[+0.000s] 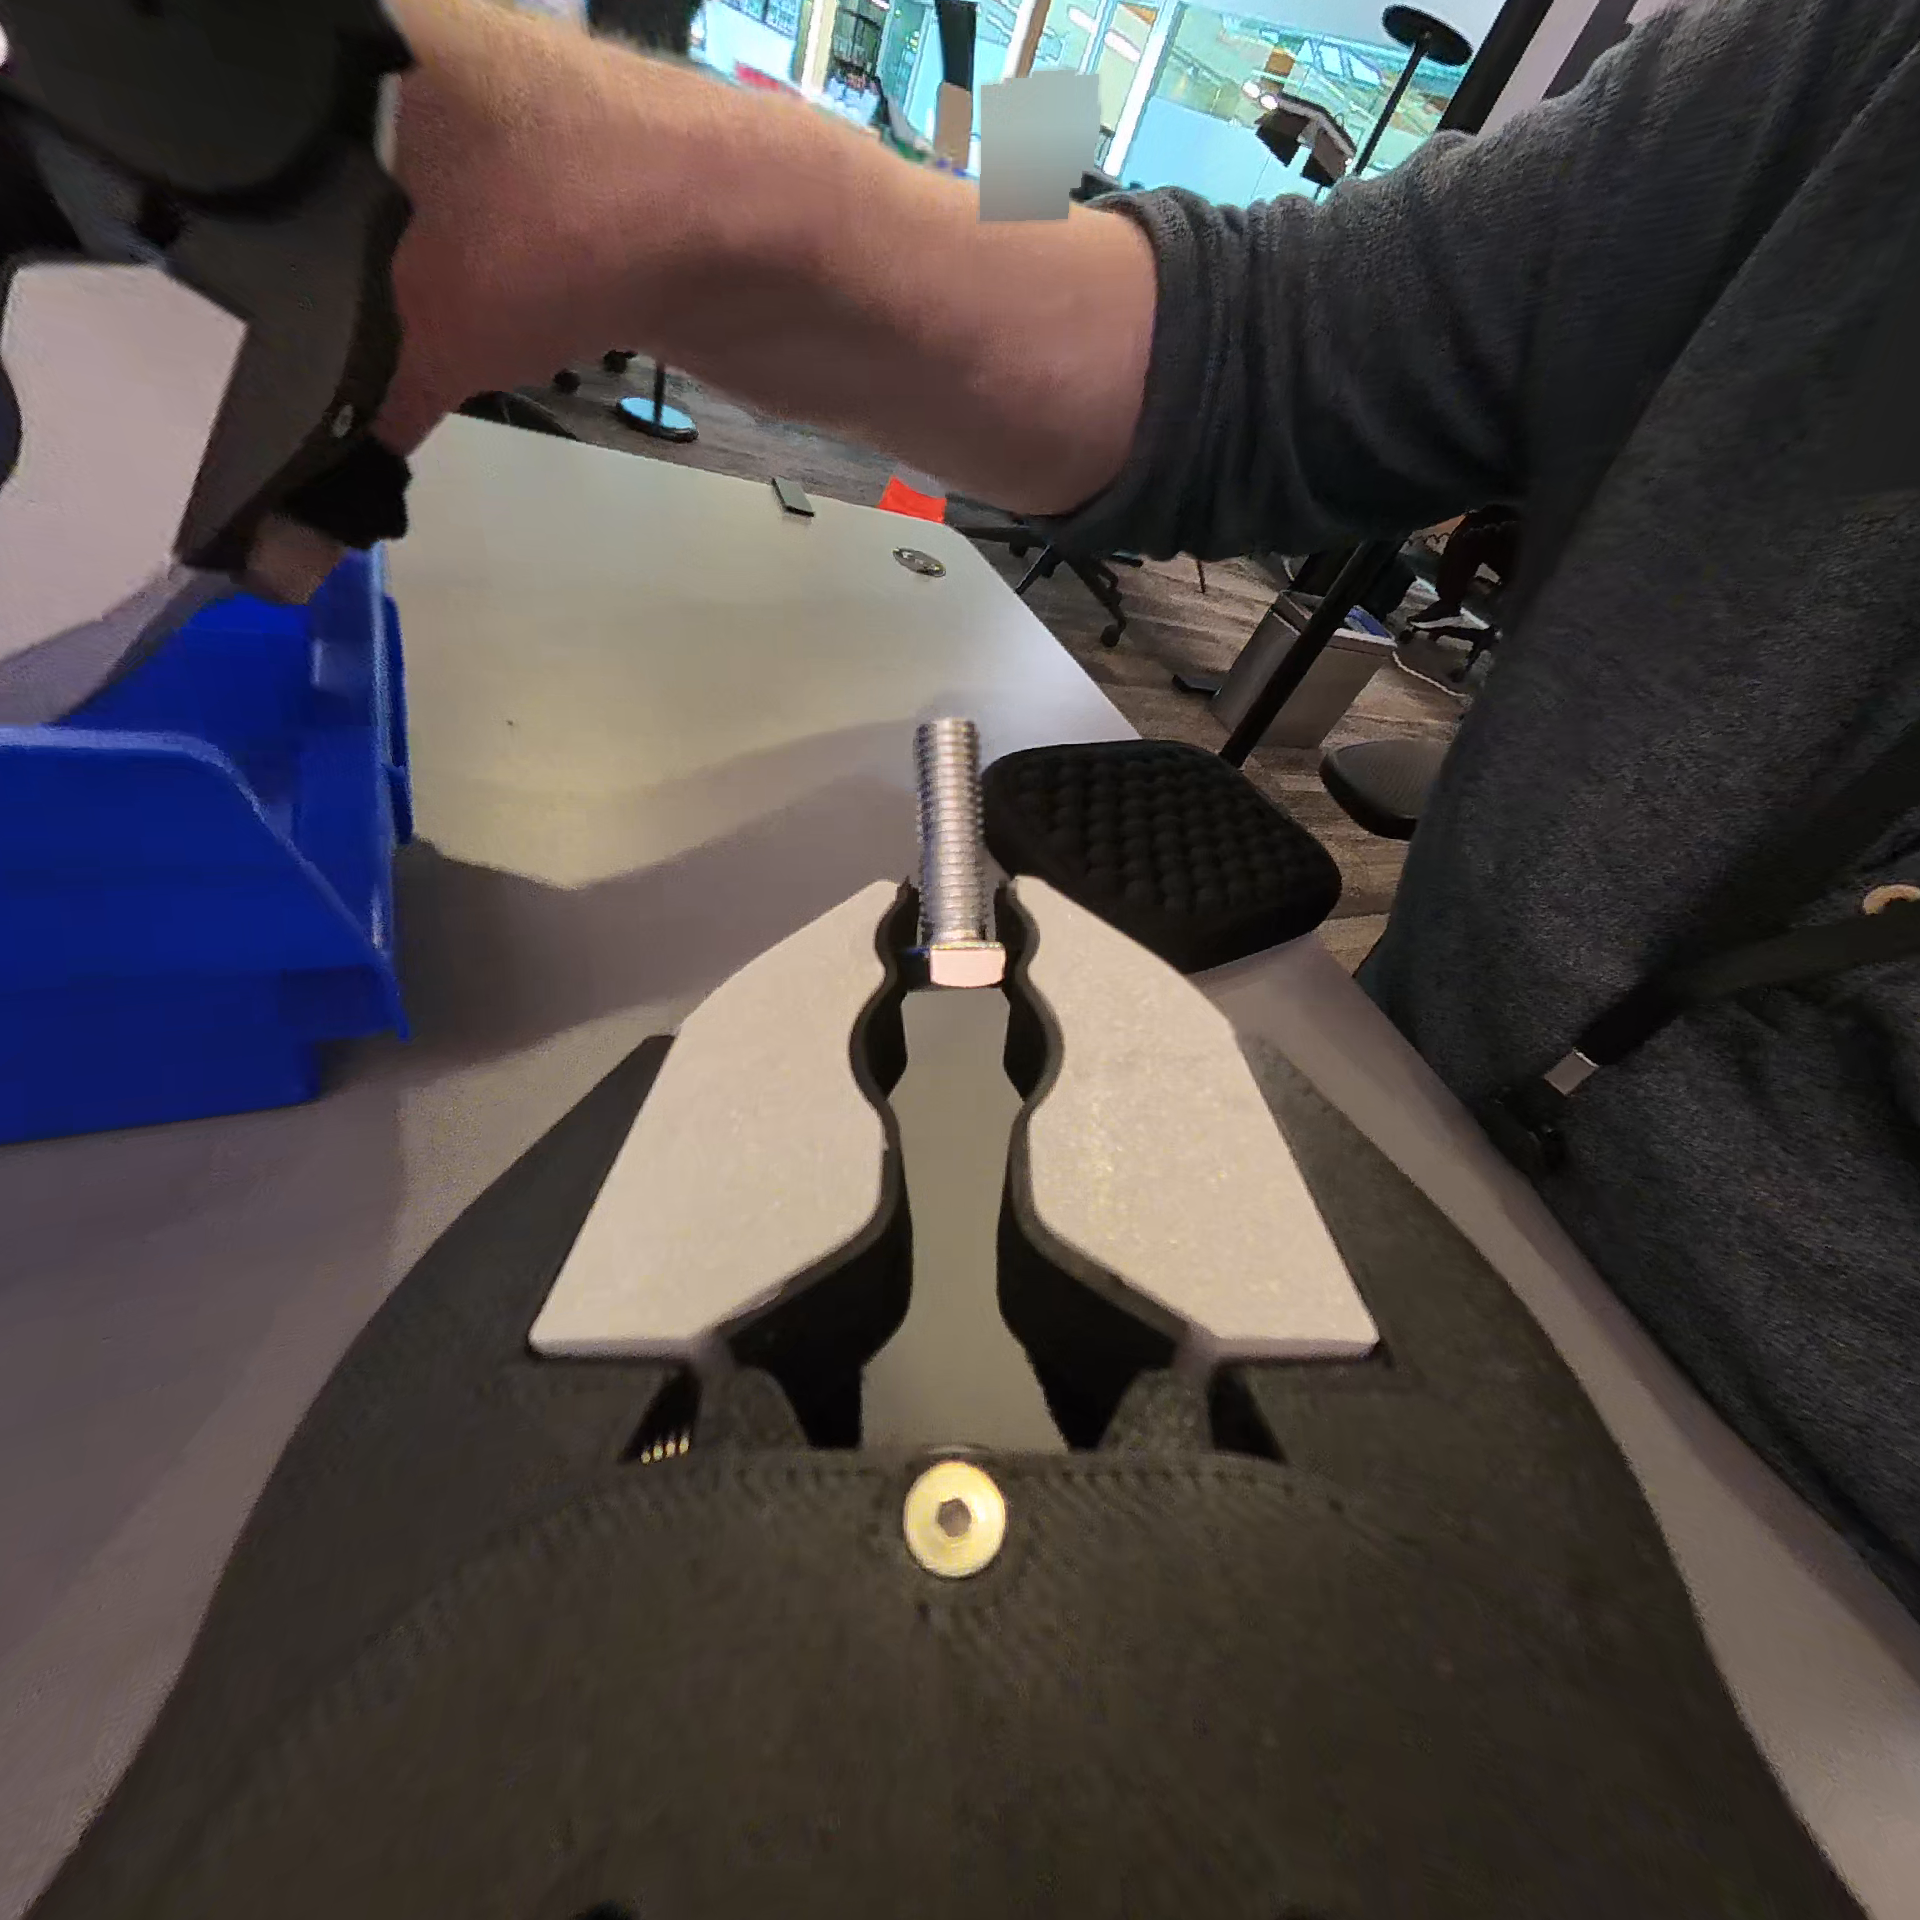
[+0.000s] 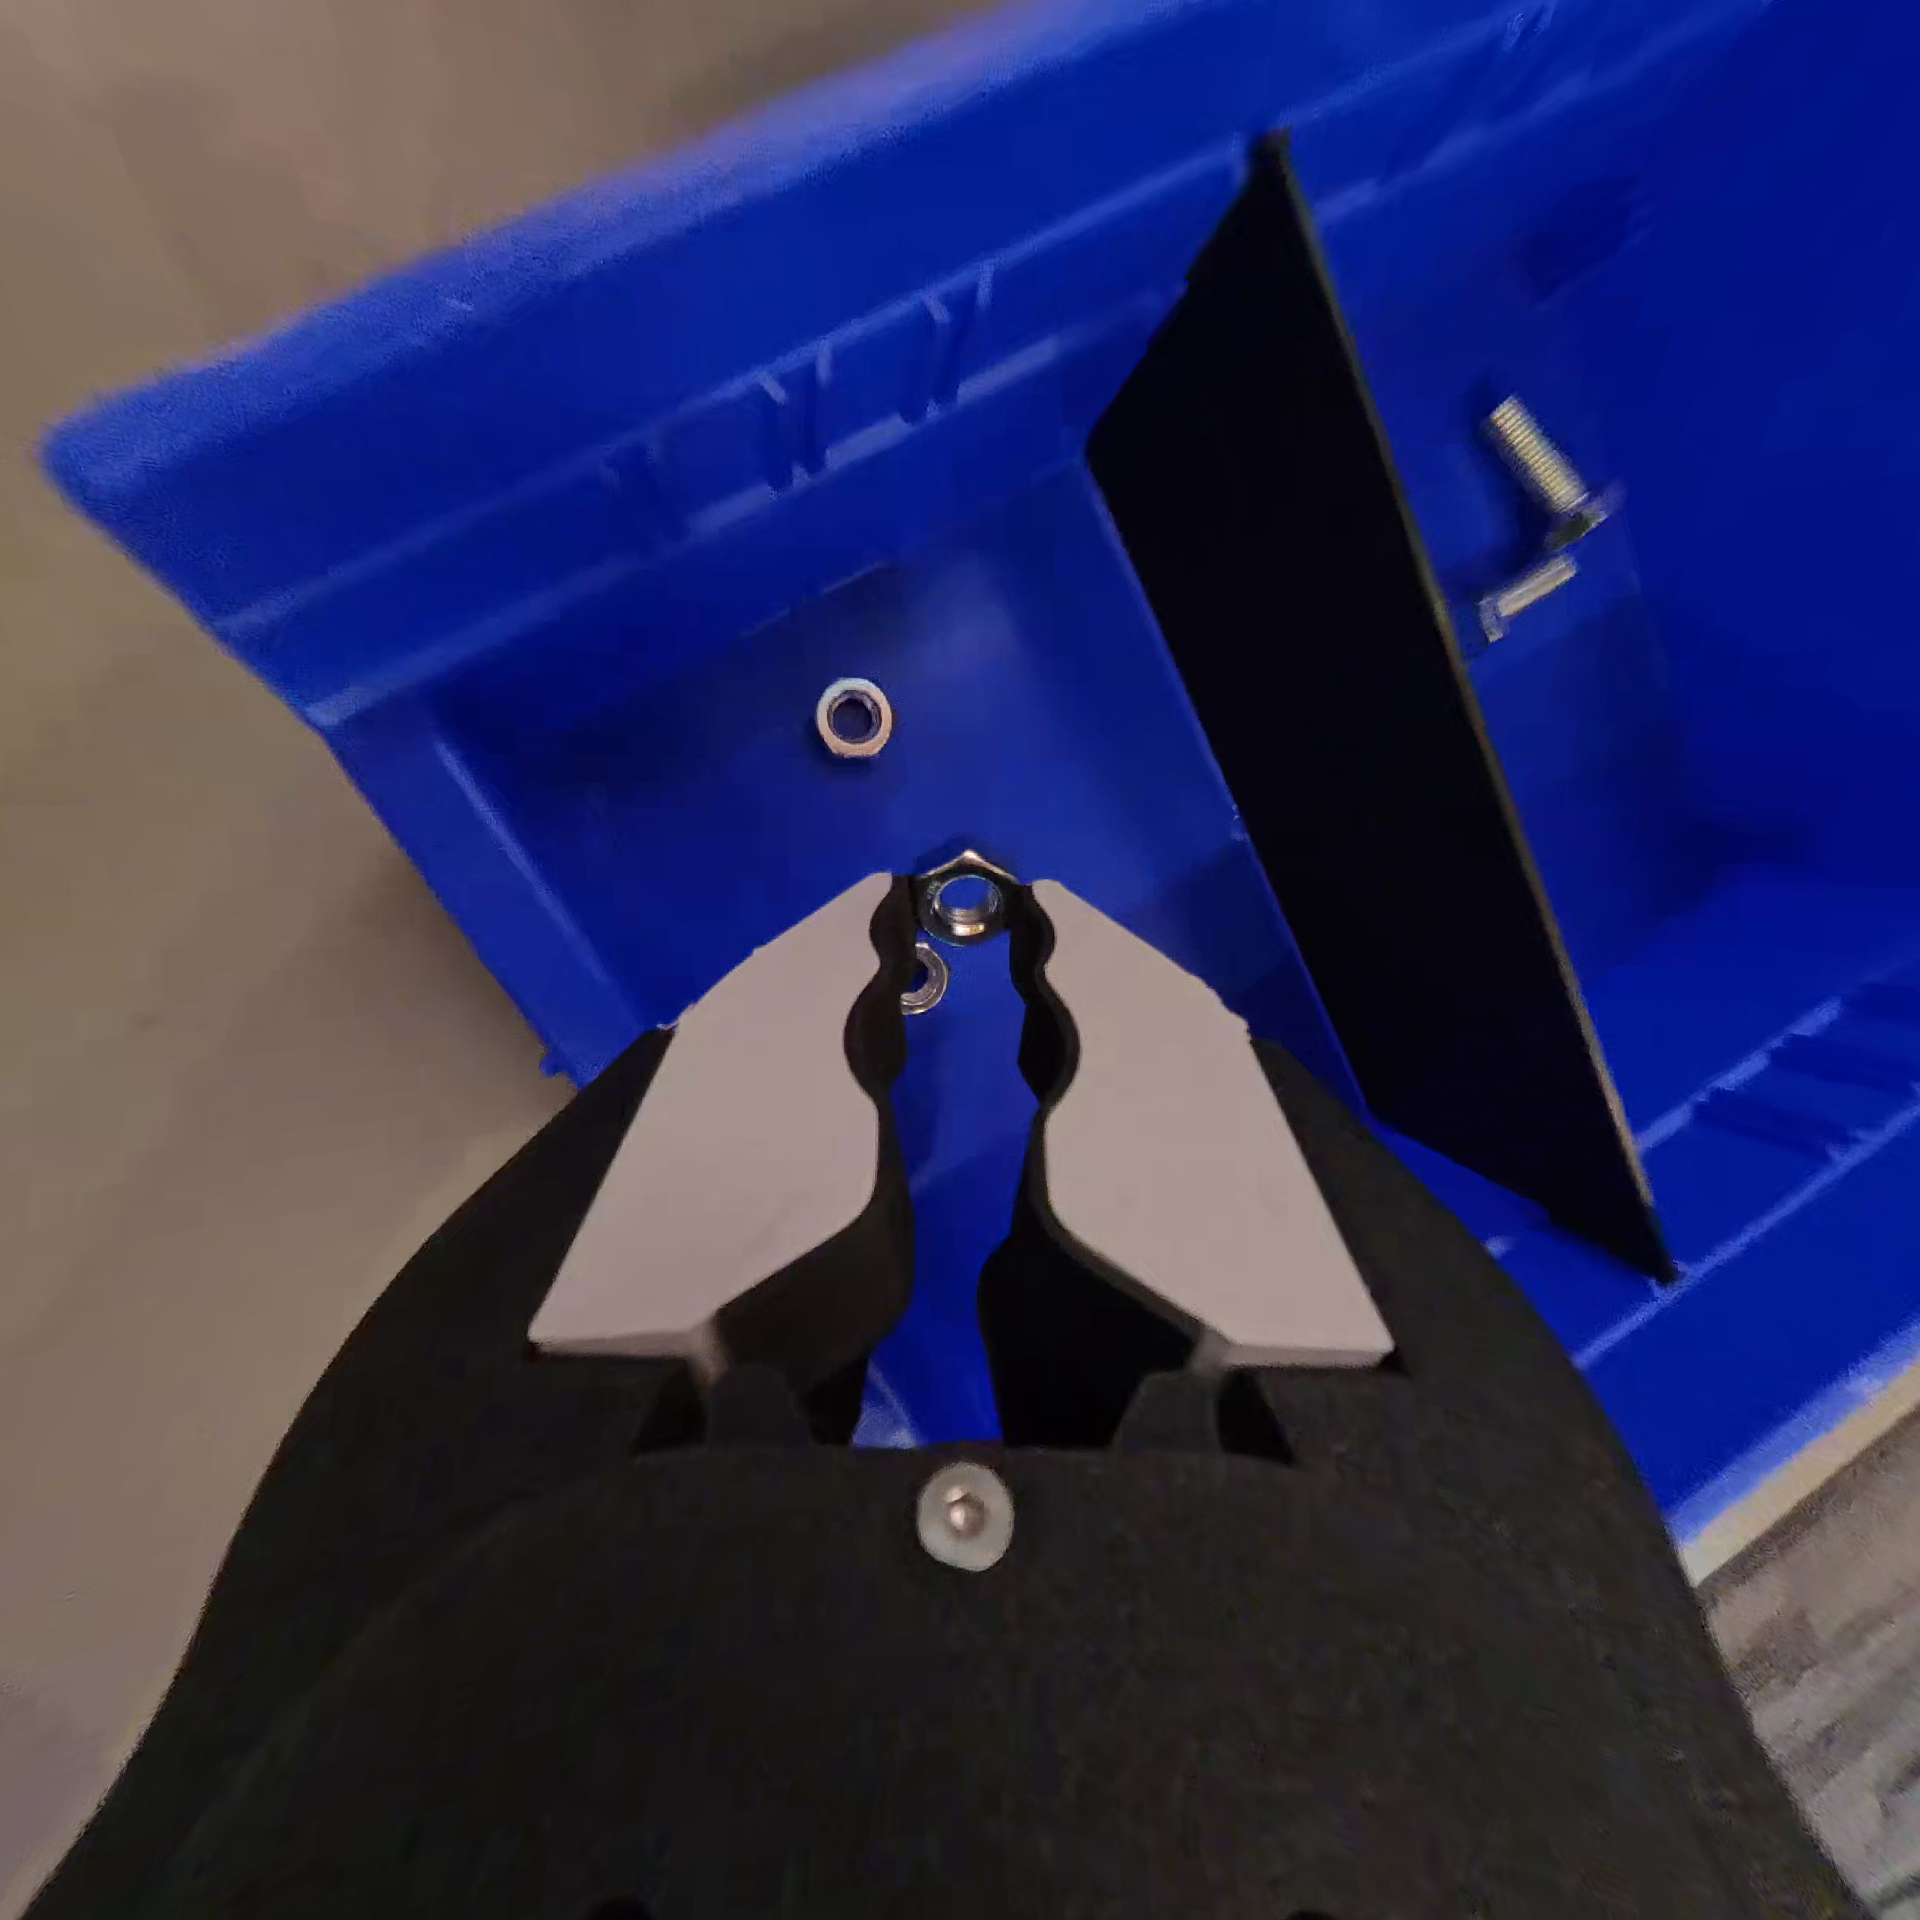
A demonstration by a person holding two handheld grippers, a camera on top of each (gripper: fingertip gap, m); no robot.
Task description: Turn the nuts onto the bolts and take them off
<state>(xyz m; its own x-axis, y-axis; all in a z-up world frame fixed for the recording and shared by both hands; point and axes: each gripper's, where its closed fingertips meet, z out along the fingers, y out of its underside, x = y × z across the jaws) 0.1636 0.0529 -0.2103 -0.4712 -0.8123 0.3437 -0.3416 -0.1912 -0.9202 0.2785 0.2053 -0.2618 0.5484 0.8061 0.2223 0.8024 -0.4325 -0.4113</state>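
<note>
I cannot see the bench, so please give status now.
Left gripper shut on bolt, thread forward. Right gripper shut on nut over blue bin. Nothing blocking.

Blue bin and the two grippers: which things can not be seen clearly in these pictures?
- Second loose nut, right wrist view: half hidden behind a finger of the right gripper, which holds a nut.
- Bolts beyond the black divider, right wrist view: blurred; one partly covered by the divider.
- Blue bin inside, left wrist view: hidden by its own wall.
- Bolt in the left gripper: thread detail too small.
</note>
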